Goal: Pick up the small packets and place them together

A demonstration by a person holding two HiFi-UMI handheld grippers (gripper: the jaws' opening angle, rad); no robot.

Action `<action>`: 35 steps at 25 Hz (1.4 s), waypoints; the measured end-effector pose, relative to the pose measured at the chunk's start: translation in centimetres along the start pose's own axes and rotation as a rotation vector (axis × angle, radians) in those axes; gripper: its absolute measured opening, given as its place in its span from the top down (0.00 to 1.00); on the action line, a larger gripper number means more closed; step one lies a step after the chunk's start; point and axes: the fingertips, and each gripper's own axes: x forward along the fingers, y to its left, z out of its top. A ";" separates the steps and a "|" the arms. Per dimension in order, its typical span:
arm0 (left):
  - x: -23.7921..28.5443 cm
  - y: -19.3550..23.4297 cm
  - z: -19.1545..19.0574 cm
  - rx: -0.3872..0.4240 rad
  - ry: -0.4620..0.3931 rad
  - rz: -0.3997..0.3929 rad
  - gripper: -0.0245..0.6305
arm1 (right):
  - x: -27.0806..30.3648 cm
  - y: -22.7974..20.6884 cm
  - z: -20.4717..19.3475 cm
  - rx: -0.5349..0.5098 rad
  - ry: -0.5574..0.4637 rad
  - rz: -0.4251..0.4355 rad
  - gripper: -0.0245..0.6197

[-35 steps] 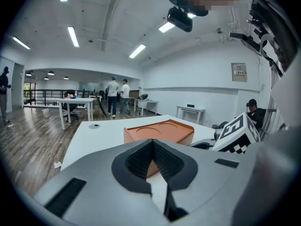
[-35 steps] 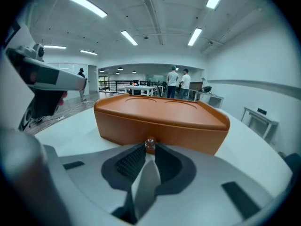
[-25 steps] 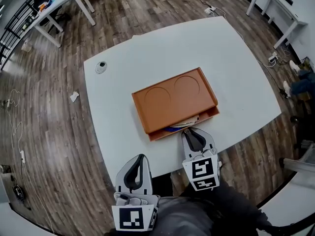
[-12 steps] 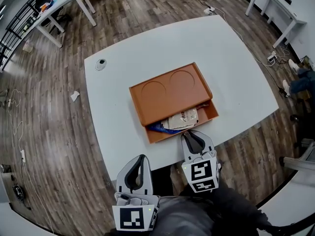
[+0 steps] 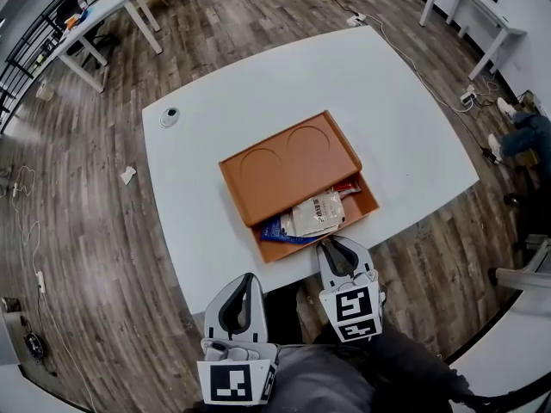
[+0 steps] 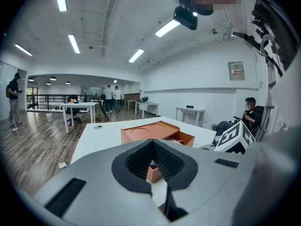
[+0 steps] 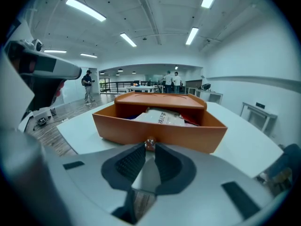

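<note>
Right tongs (image 5: 334, 244) clamp the small round knob (image 7: 150, 144) on the near wall of the orange drawer (image 7: 188, 138), seemingly to bare the white-and-blue packets (image 5: 317, 215); left tongs (image 5: 249, 279) together, empty.

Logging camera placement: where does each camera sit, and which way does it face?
Head view: on the person's head, looking steeply down at the table and orange box; left gripper and right gripper show below.
Left gripper view: on that gripper, facing the box across the table; shut jaws show.
Right gripper view: faces the open drawer; jaws clamp its knob.
Shared: all see the box.
</note>
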 end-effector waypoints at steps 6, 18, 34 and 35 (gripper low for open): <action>0.8 0.6 -0.1 0.002 -0.004 0.006 0.96 | 0.1 0.3 -0.3 0.006 -0.014 0.004 0.85; 7.2 2.0 -3.6 0.009 0.123 -0.054 0.96 | -0.4 0.0 -0.2 0.046 -0.015 0.023 0.85; 9.8 2.7 -2.6 0.030 0.142 -0.107 0.96 | -0.4 0.6 0.1 0.065 -0.034 0.027 0.86; 9.9 3.0 -2.3 0.037 0.131 -0.101 0.96 | -0.4 0.7 0.0 0.067 -0.035 0.030 0.85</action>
